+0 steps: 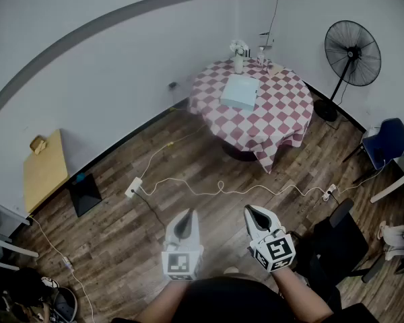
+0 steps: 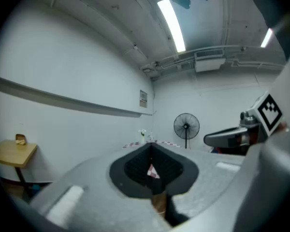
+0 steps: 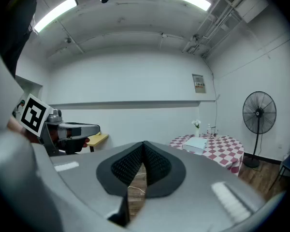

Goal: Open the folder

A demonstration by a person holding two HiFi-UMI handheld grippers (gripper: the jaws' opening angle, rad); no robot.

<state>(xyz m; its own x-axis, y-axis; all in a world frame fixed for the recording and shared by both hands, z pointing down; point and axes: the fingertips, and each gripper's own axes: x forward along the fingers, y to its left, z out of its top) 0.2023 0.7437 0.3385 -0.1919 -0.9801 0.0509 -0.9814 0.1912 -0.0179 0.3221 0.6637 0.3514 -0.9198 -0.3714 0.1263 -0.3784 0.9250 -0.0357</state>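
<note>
Left claw (image 1: pixel 184 215) is closed with nothing in it, and the right claw (image 1: pixel 251 212) looks pinched together and empty too. Both are held out over the wooden floor (image 1: pixel 121 234). The pale blue folder (image 1: pixel 240 91) lies flat on the checkered counter (image 1: pixel 283 116), well apart from both. I'd say we're at the approach step. Next it needs getting close, then opening a claw to catch the cover's edge.

Left claw (image 1: pixel 186 215) and right claw (image 1: pixel 251 212) side by side, level, jaws together, empty.
</note>
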